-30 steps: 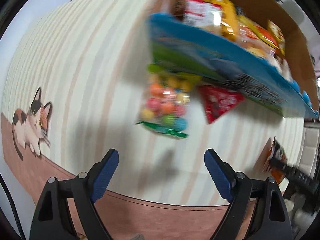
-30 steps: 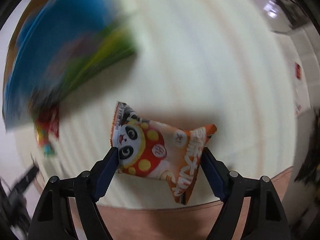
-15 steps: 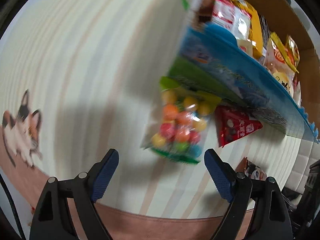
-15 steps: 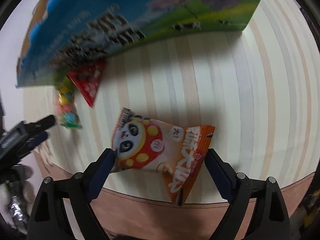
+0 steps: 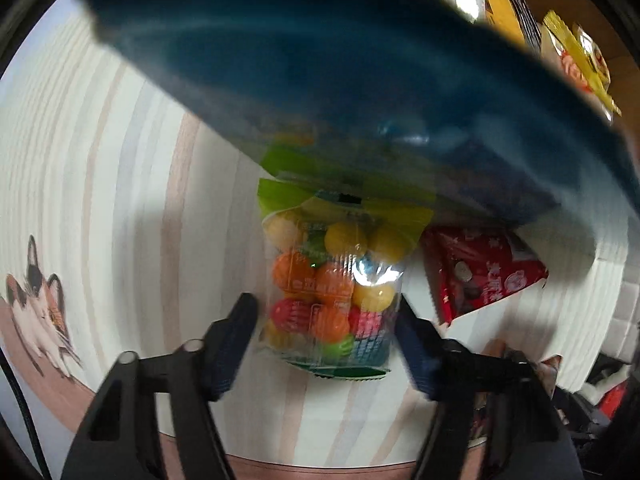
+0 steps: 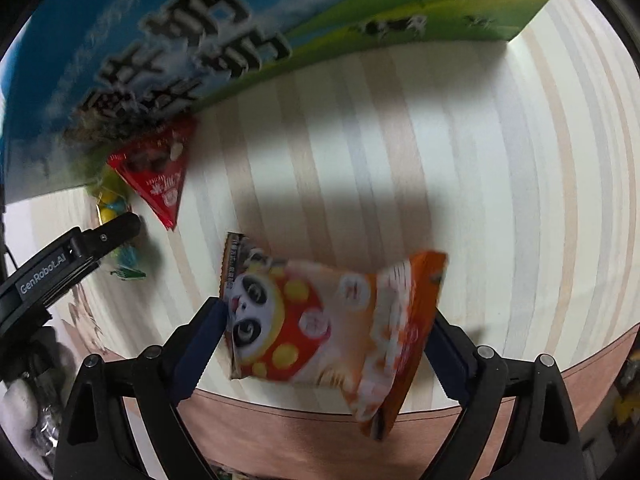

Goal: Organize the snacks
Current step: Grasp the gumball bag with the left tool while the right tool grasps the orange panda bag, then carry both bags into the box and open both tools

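Since a second ago you've dropped the left claw (image 5: 324,316) down over the candy bag (image 5: 330,292), which was lying well ahead of it then; the jaws have just been closing and the bag is now sitting between them. The right claw (image 6: 326,328) was already straddling the panda snack packet (image 6: 320,328) and is still straddling it.

The candy bag is clear plastic with a green top and a green bottom edge, packed with round yellow, orange, red and blue sweets. It's lying flat on the striped surface (image 5: 120,200), its top end tucked under the edge of the blue printed box (image 5: 320,72), just beside a red triangular packet (image 5: 480,276). Your left claw's blue pads are lying right at the bag's two sides, the right one at its edge; motion blur means I cannot tell whether they are pressing yet.

The panda packet is orange and white with a red-dressed panda, puffy, lying on the surface near its brown border. Your right claw is standing wide, pads at both packet ends, left pad touching the panda end; the grip isn't clear.
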